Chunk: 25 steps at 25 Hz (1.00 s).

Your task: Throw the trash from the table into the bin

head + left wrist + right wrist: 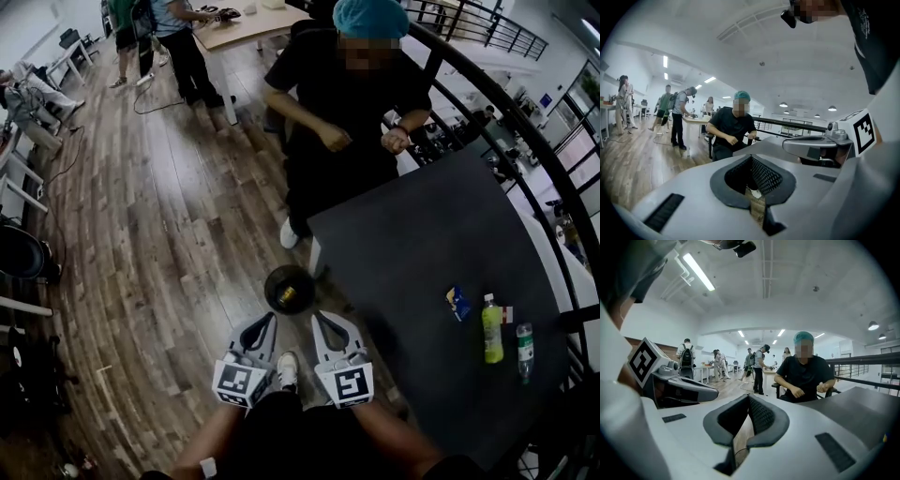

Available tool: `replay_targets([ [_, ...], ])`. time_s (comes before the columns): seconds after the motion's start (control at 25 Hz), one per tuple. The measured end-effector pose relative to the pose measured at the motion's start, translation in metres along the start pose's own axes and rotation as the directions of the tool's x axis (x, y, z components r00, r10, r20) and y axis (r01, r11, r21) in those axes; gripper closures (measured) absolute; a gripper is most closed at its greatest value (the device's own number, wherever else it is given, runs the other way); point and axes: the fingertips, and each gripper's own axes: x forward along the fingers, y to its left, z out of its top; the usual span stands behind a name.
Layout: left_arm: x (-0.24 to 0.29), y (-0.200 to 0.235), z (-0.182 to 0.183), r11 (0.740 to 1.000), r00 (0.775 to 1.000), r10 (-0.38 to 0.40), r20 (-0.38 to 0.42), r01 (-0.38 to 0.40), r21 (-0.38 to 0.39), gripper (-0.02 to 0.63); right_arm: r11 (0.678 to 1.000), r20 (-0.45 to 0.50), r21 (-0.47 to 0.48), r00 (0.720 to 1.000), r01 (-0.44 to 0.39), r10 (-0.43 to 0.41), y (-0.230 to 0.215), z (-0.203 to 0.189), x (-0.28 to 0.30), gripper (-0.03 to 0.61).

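Wood-plank floor (169,234) covers most of the head view, and a dark bench (412,253) fills the right side, with a curved black railing (497,103) behind it.

**Bench contents.** Four items lie near the bench's right edge, well apart from the bin:
- a blue packet (457,303);
- a yellow-green bottle (492,328) just to the right of the packet;
- a small red-and-white item (507,314) beside the bottle;
- a clear bottle (525,352) with a green cap, nearest the edge.

**Bin.** The round black bin (289,289) stands on the floor just beside the bench's near left corner. Something yellowish shows inside it.

**Left tool.** The left tool (270,321) is held over the floor just on the near side of the bin, its tip pointing toward the bin. In the left gripper view the left tool (750,158) has its jaws together with nothing between them.

**Right tool.** The right tool (317,319) is held just beside the left one, its tip also toward the bin. In the right gripper view its jaws meet at the tip and carry nothing.

**Surroundings.** A seated person (347,122) in black with a teal cap sits at the bench's far side. Other people (183,47) stand by a table farther back.
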Motion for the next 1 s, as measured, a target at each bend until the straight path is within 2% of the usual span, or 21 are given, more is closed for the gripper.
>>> replay_targets([
  [0.16, -0.012, 0.0, 0.019, 0.998, 0.997, 0.06, 0.042, -0.06, -0.001, 0.593, 1.0, 0.058, -0.017, 0.998, -0.021, 0.022, 0.006, 0.022, -0.006, 0.554],
  [0.24, -0.017, -0.006, 0.022, 0.998, 0.997, 0.065, 0.044, -0.065, 0.004, 0.594, 0.998, 0.069, -0.044, 0.997, -0.038, 0.041, 0.008, 0.03, -0.011, 0.554],
  [0.52, -0.021, -0.027, 0.043, 0.999, 0.995, 0.027, 0.099, -0.031, 0.035, 0.594, 0.998, 0.081, -0.052, 0.996, -0.038, 0.042, 0.001, 0.042, -0.024, 0.554],
  [0.88, -0.013, -0.051, 0.047, 0.997, 0.996, -0.032, 0.089, 0.026, 0.074, 0.594, 0.999, 0.113, -0.035, 0.994, 0.016, -0.012, -0.015, 0.043, -0.043, 0.554],
  [1.0, -0.01, -0.063, 0.047, 0.995, 0.995, -0.067, 0.08, 0.06, 0.086, 0.594, 0.998, 0.085, -0.023, 0.995, 0.052, -0.05, -0.024, 0.042, -0.055, 0.554],
])
